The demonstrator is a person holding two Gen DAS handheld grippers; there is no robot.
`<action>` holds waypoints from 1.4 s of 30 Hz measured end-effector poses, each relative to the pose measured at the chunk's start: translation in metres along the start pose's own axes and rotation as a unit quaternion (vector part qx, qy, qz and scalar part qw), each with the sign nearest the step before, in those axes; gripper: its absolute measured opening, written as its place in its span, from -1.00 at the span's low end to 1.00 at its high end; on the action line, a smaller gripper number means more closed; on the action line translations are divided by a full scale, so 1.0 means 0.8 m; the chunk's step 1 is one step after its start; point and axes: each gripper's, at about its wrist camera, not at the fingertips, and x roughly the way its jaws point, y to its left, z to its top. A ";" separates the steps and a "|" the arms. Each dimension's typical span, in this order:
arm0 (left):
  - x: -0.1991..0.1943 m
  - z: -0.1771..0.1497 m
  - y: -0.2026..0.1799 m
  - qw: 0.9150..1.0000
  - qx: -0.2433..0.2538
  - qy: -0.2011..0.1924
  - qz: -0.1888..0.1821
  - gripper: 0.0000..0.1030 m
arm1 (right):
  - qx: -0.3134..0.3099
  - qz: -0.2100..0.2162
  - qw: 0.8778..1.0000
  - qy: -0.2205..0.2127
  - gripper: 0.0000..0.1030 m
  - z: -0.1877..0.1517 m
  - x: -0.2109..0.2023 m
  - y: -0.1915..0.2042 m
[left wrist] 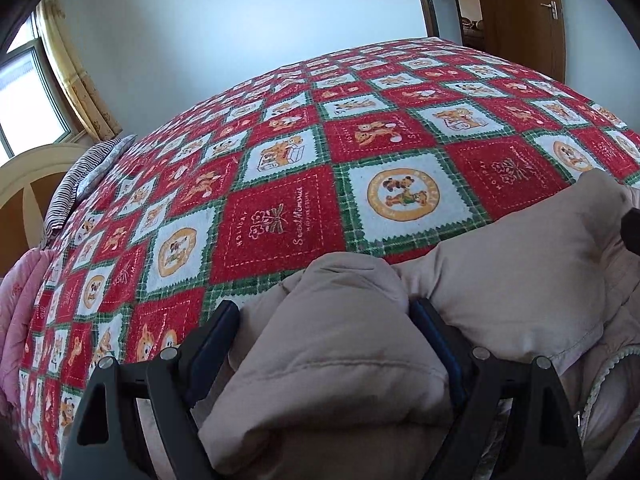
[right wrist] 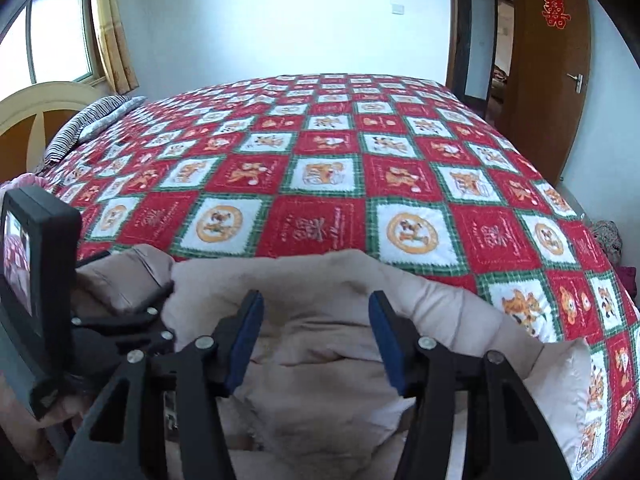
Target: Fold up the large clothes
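Two lines of stitched writing can be read on a red square of the bedspread (left wrist: 280, 224) just beyond the left gripper (left wrist: 324, 344): "HOLIDAY" and "Sweet Memories", around a small flower-and-bow drawing. The same red squares repeat across the spread, mixed with white squares of cartoon bears and a green plaid border. On the brown door (right wrist: 548, 80) at the far right hangs a red paper double-happiness character (right wrist: 556, 12).

A beige padded coat (left wrist: 500, 280) lies bunched at the near edge of the bed, puffy and quilted, with a pale trim and zipper showing at its near right side. One thick fold of it rises between the left gripper's fingers (left wrist: 212, 340), which stand wide apart on either side of the bulge; whether they press it I cannot tell. The right gripper (right wrist: 316, 336) sits over another part of the coat (right wrist: 320, 344), its blue-padded fingers (right wrist: 248, 336) apart, fabric between them, with gaps at both pads.
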 end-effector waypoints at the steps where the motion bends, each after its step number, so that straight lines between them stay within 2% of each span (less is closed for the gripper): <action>1: 0.000 0.000 0.000 1.000 0.000 0.000 0.000 0.70 | -0.003 0.000 1.000 0.005 0.19 0.004 0.006 0.004; 5: 0.001 0.000 -0.001 1.000 0.000 0.002 0.001 0.72 | -0.002 0.001 0.999 0.054 0.19 0.005 0.040 0.004; 12: 0.006 0.000 0.009 1.000 -0.021 0.012 -0.015 0.80 | -0.022 -0.012 0.996 0.081 0.20 -0.004 0.059 0.009; 29: 0.015 0.000 0.013 0.999 -0.030 0.024 -0.027 0.84 | -0.051 -0.055 0.994 0.080 0.21 -0.010 0.068 0.024; 42: 0.016 0.000 0.009 0.999 -0.027 0.027 -0.022 0.87 | -0.052 -0.057 0.993 0.084 0.22 -0.010 0.070 0.024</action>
